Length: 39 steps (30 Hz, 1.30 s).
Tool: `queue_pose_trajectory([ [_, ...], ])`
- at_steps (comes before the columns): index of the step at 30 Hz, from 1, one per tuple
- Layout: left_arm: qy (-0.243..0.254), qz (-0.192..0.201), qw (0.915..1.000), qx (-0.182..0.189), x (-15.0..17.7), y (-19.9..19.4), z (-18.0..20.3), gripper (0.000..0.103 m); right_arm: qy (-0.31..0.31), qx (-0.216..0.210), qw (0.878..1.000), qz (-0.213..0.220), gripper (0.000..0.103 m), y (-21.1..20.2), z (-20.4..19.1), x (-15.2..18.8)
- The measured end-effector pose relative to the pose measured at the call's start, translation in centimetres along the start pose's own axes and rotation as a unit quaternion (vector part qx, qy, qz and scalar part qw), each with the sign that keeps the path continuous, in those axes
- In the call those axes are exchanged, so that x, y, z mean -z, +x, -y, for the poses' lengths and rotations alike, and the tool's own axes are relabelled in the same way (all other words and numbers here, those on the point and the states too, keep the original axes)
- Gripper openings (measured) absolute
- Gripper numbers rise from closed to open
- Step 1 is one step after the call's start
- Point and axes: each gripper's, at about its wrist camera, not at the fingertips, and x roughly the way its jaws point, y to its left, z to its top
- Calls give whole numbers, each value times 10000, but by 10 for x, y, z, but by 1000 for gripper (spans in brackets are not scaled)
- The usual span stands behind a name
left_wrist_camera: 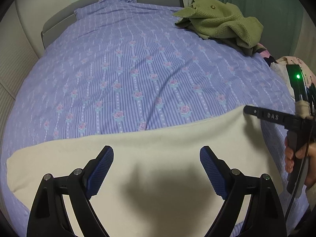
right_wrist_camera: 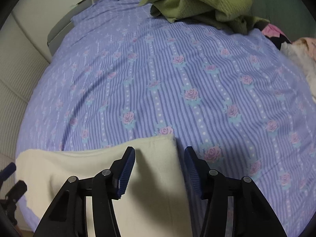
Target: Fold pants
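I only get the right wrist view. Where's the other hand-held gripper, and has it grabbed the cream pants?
Observer: No. The left hand-held gripper is open above the cream pants and grips nothing.
Operator: What is holding the gripper I look along?
Observer: A bare hand is wrapped around the handle of the right hand-held gripper, and a green light glows on its body.
Operator: Anything behind that green garment?
Observer: A small clear bottle stands just behind the green garment, by the headboard.
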Motion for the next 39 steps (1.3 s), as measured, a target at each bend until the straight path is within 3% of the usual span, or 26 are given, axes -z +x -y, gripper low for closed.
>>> queue_pose_trajectory([
  [2,-11,-54,10000,6,2,3,1,90,21,-66,10000,-63,52,7,0,-3],
  [6,-100,-145,9998,35,6,7,3,90,0,40,9998,-170,25,16,0,-5],
  [8,-93,-133,9999,42,5,7,6,90,-45,101,9999,-124,22,16,1,-5],
  [9,-79,-116,9999,32,5,6,7,90,-68,173,9998,-58,8,14,1,-5],
  [16,52,-65,9999,-99,6,5,10,90,-63,555,9984,17,12,17,3,-2],
  [18,56,-26,9999,-99,6,3,8,90,100,535,9985,86,34,7,5,-5],
  [21,-16,-15,9999,-99,8,0,4,90,-6,339,9990,308,50,-12,-1,-5],
  [30,38,72,10000,7,34,-25,15,90,-79,-329,9993,129,55,-59,15,53],
  [34,189,-40,9998,74,48,-22,29,90,122,-452,9986,-245,55,-50,34,78],
  [39,293,-172,9993,136,53,-15,43,90,426,-778,9950,-456,55,-30,48,85],
])
